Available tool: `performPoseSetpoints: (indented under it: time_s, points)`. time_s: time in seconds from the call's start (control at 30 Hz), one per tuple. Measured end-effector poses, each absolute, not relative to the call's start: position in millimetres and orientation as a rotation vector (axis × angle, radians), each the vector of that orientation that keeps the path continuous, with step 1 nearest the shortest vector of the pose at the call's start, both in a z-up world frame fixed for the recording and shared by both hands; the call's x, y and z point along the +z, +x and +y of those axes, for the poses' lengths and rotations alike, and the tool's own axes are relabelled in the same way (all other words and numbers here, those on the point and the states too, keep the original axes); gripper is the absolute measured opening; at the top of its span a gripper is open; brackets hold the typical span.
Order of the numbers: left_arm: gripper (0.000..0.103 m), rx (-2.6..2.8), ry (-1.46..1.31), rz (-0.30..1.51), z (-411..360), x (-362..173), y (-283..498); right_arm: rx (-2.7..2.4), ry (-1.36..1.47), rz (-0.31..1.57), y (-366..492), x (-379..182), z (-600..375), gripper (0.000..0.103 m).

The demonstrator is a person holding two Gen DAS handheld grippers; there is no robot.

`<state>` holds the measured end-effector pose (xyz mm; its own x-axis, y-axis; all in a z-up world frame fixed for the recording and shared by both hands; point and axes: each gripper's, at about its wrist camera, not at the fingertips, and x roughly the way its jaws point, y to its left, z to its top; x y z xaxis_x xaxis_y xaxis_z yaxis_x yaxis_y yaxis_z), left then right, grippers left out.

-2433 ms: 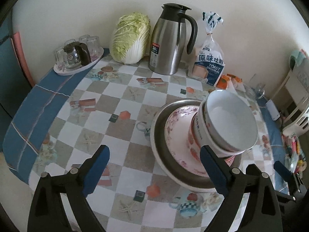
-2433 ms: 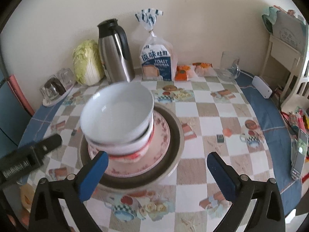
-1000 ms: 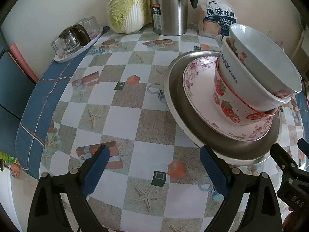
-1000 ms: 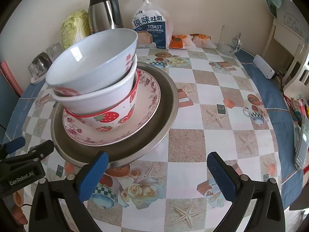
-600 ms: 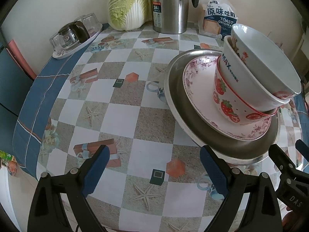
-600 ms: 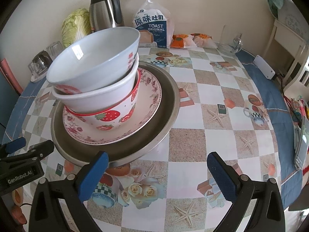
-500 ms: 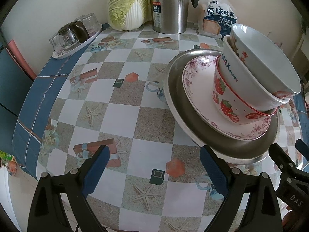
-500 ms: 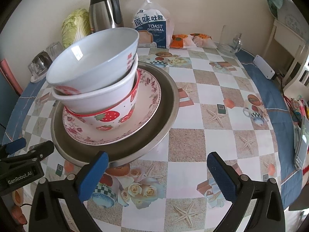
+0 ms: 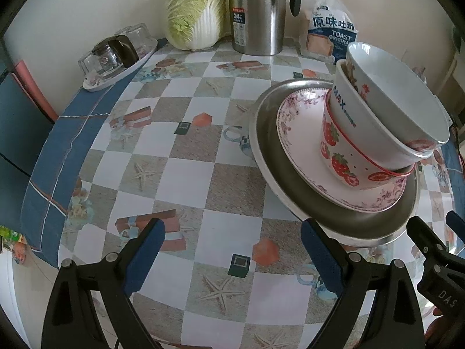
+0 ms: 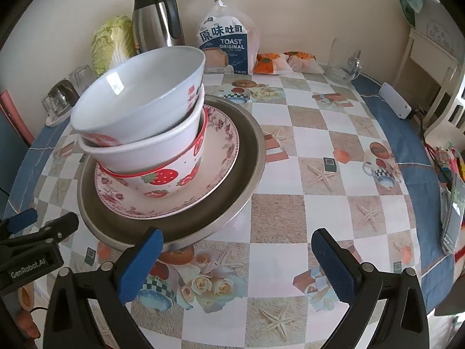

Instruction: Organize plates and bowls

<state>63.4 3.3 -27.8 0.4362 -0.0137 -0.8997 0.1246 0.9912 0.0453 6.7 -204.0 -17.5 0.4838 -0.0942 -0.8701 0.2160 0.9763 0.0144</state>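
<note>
A stack stands on the checked tablecloth: a wide metal plate [image 9: 270, 151] [image 10: 232, 212], a pink floral plate [image 9: 302, 133] [image 10: 223, 145] on it, then a strawberry bowl [image 9: 340, 151] [image 10: 168, 180], a plain white bowl [image 9: 366, 128] [image 10: 151, 151] and a tilted white flowered bowl [image 9: 392, 93] [image 10: 139, 96] on top. My left gripper [image 9: 232, 256] is open over the table, left of the stack. My right gripper [image 10: 238, 258] is open at the stack's near right edge. Neither touches anything.
At the back stand a cabbage [image 9: 194, 11], a steel thermos [image 9: 255, 14] and a toast bag [image 9: 331, 35] [image 10: 226, 43]. A tray of glasses [image 9: 116, 55] sits back left. A glass jug [image 10: 343, 61], snack packets [image 10: 279, 61] and a white remote [image 10: 395, 101] lie to the right.
Since 2.4 s ago both grippers dropped lower and closer to the stack. In the last half second nothing has visibly moved.
</note>
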Motion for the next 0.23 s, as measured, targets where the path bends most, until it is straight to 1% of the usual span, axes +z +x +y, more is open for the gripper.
performPoseSetpoints:
  time_s: [0.23]
  points:
    - [0.095, -0.082, 0.108, 1.098, 5.0, -25.1, 62.8, -0.19, 0.13, 1.054, 6.6, -17.7, -203.9, 0.103]
